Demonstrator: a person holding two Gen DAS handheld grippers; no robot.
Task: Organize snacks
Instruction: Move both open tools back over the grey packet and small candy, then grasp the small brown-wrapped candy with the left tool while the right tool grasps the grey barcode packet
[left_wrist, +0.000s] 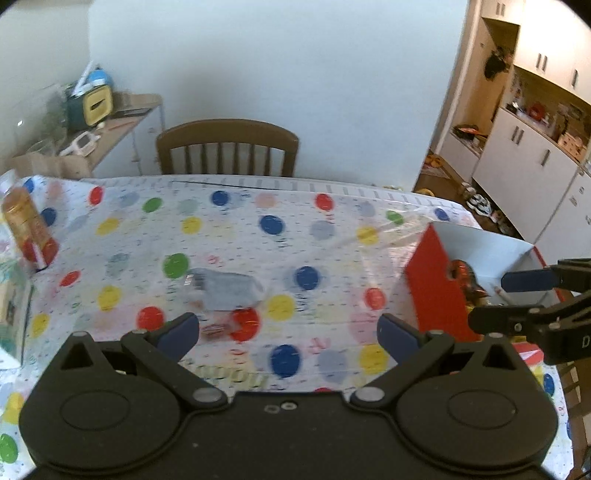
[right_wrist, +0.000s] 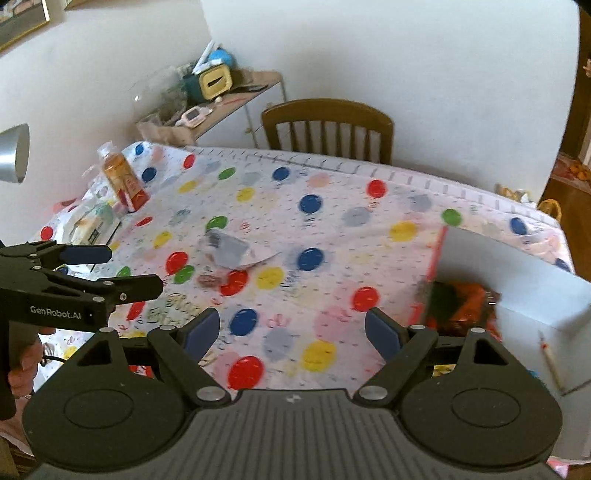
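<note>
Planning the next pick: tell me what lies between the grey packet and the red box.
Only bare balloon-print tablecloth lies between the grey packet and the red box; both wrist views show that stretch free of snacks.

Black tongs (left_wrist: 288, 332), blue pads (right_wrist: 201, 330), silver screws, white "GenRobot.AI" lettering

The counter (left_wrist: 332, 192) is covered by a dotted cloth. A grey packet (left_wrist: 231, 291) is seen mid-counter, a red box (left_wrist: 432, 288) at the right edge.

A home dining room: a wooden chair (left_wrist: 227, 147) at a balloon-print tablecloth (left_wrist: 229, 236), with white cupboards (left_wrist: 532, 147) beyond.
</note>
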